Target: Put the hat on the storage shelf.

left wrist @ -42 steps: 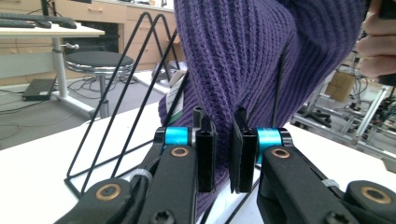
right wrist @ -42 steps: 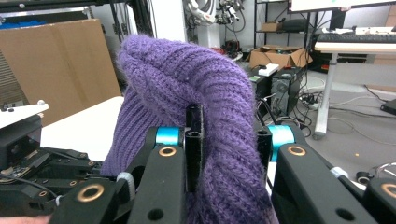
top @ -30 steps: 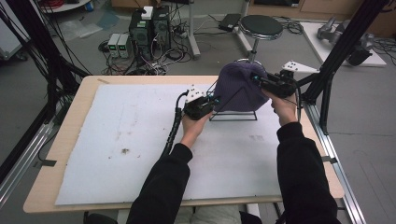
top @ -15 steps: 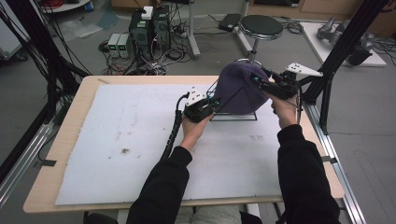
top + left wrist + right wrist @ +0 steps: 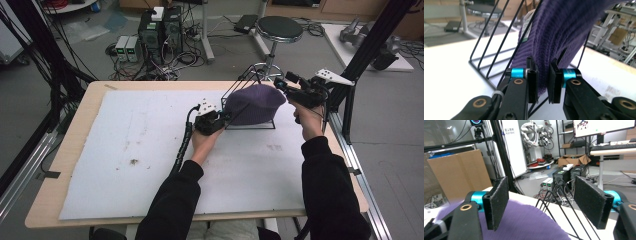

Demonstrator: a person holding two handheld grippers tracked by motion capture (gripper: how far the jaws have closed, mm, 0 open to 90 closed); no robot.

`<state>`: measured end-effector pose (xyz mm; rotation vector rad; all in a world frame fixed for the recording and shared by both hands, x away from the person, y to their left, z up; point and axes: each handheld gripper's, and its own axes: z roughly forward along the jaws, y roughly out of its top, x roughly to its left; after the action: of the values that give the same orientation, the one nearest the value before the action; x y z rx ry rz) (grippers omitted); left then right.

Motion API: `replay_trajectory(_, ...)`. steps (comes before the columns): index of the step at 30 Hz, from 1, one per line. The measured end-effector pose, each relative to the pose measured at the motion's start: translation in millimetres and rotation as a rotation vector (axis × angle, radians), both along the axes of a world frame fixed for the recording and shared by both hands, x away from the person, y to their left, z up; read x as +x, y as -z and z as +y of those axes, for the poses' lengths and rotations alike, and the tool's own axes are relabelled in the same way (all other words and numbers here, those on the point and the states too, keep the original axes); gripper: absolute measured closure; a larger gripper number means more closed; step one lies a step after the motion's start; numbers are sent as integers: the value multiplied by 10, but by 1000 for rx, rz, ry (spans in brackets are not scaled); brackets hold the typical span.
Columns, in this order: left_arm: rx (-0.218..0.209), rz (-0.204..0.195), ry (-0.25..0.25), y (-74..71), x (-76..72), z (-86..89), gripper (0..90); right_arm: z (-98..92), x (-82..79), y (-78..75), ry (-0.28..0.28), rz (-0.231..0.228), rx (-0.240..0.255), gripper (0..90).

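A purple knit hat [image 5: 255, 102] lies draped over a black wire rack [image 5: 239, 84] at the back right of the white mat. My left gripper [image 5: 223, 118] is at the hat's lower left edge. In the left gripper view it [image 5: 542, 80] is shut on the hat's ribbed hem [image 5: 564, 32], beside the rack's slanted wires [image 5: 489, 42]. My right gripper [image 5: 281, 83] hovers at the hat's upper right end. In the right gripper view it [image 5: 544, 200] is open, with the hat [image 5: 524, 222] and the rack wires [image 5: 559, 195] below and between its pads.
The white mat [image 5: 125, 150] covers a wooden table [image 5: 80, 125]. A black frame post [image 5: 350, 95] stands close to the right of my right hand. A round stool [image 5: 279, 27] and computer boxes [image 5: 160, 25] are on the floor behind the table.
The hat has sunk lower and flatter on the rack, and the wire tops now show above its left side. Both hands stay almost in place.
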<state>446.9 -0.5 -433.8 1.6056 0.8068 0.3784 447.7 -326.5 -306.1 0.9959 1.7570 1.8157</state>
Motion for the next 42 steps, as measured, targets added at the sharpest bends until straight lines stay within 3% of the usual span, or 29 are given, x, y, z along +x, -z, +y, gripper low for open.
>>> replay_trajectory(7,-4,57,8,36,0,15,449,22,-69,-32,-14,-1,22,257)
replay_trajectory(10,1,50,14,34,-44,52,345,28,-141,-69,-3,5,20,213)
replay_trajectory(13,1,28,17,-10,-125,112,319,37,-236,-105,39,1,2,195)
replay_trajectory(18,-1,-30,8,-149,-298,237,294,70,-438,-138,139,34,-87,148)
replay_trajectory(24,5,-73,-2,-300,-530,380,249,129,-748,-85,268,-4,-167,137)
replay_trajectory(32,-11,-148,-30,-461,-873,656,226,144,-1003,53,297,19,-180,135)
replay_trajectory(42,-31,-194,-140,-483,-1251,1309,212,92,-1318,418,352,40,-176,125)
